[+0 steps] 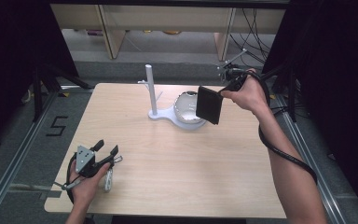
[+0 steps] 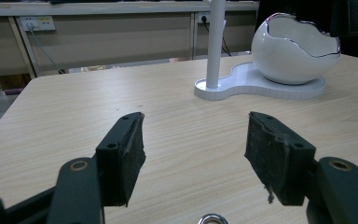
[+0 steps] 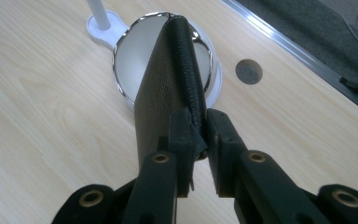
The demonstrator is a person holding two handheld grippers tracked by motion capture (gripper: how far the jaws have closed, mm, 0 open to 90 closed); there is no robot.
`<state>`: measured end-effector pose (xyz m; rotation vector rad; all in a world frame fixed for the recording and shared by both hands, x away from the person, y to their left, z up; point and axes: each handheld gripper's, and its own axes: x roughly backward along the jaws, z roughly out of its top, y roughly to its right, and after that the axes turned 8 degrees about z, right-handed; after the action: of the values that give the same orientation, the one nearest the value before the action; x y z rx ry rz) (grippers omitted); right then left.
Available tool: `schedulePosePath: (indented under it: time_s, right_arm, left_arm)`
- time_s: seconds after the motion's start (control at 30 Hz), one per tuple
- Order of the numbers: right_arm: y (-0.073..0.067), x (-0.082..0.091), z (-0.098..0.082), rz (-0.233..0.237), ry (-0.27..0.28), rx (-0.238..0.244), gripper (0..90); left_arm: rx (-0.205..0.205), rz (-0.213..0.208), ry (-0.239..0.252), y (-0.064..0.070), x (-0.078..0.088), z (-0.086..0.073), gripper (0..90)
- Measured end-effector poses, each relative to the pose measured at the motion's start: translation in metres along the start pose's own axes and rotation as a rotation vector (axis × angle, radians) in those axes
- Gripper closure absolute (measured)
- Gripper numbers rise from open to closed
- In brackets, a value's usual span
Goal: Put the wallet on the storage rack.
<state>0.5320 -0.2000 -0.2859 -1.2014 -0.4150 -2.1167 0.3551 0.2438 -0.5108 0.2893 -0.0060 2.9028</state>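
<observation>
At about eight o'clock on the table we see the left gripper, held in a hand at the near left corner, its jaws standing wide with nothing between them; in the left gripper view its two black pads frame only bare wood, and a small metal ring peeks up at the bottom edge. Moving toward the centre, at roughly twelve o'clock, we find a white stand whose flat base carries an upright white post at its left end. On the right lobe of that base sits a white egg-shaped bowl with a jagged, silver-edged rim, its opening turned up. Farther right, at about one o'clock, we see the right gripper held above the table in the person's right hand. Its jaws are narrow and pinched on one edge of a black wallet, a flat leather-look thing with a stitched spine. The wallet hangs in the air, tilted, its lower end over the right side of the bowl; in the right gripper view it stretches from the jaws out across the bowl's shiny rim. Whether it touches the bowl we cannot tell. A dark round hole in the tabletop lies just right of the bowl in that view.
</observation>
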Motion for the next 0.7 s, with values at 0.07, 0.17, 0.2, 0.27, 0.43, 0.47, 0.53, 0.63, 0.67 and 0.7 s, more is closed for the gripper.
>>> schedulePosePath:
  time_s: [0.07, 0.17, 0.2, 0.27, 0.43, 0.47, 0.53, 0.63, 0.67, 0.7]
  right_arm:
    - [0.0, -0.002, 0.002, -0.001, 0.01, 0.001, 81.8]
    - [0.0, -0.003, 0.005, 0.001, 0.014, 0.008, 81.8]
    - [0.0, -0.005, 0.007, -0.001, 0.022, 0.013, 81.8]
    - [0.0, -0.008, 0.011, -0.005, 0.026, 0.005, 81.8]
    - [0.002, -0.013, 0.017, -0.008, 0.036, 0.019, 81.8]
    - [0.002, -0.015, 0.019, -0.006, 0.04, 0.021, 81.8]
    - [0.002, -0.017, 0.021, -0.004, 0.038, 0.022, 81.8]
    - [0.003, -0.02, 0.024, 0.001, 0.041, 0.019, 81.8]
    - [0.003, -0.021, 0.024, 0.003, 0.037, 0.015, 81.8]
    - [0.003, -0.023, 0.025, 0.002, 0.032, 0.022, 81.8]
  left_arm:
    - [0.0, 0.0, -0.001, 0.0, 0.0, 0.0, 36.3]
    - [0.002, 0.0, 0.0, 0.0, 0.0, 0.0, 36.3]
    - [0.002, 0.0, -0.001, 0.0, 0.0, 0.0, 36.3]
    - [0.001, -0.001, 0.0, 0.0, 0.0, 0.0, 36.3]
    - [0.002, -0.002, -0.001, 0.0, 0.0, 0.0, 36.2]
    - [0.002, -0.002, 0.0, 0.0, 0.0, 0.0, 36.2]
    - [0.003, -0.002, 0.002, 0.0, 0.0, 0.0, 36.3]
    - [0.003, -0.002, 0.001, 0.0, 0.0, 0.0, 36.3]
    - [0.003, -0.002, 0.001, 0.0, 0.0, 0.0, 36.3]
    - [0.002, -0.002, 0.0, 0.0, 0.0, 0.0, 36.3]
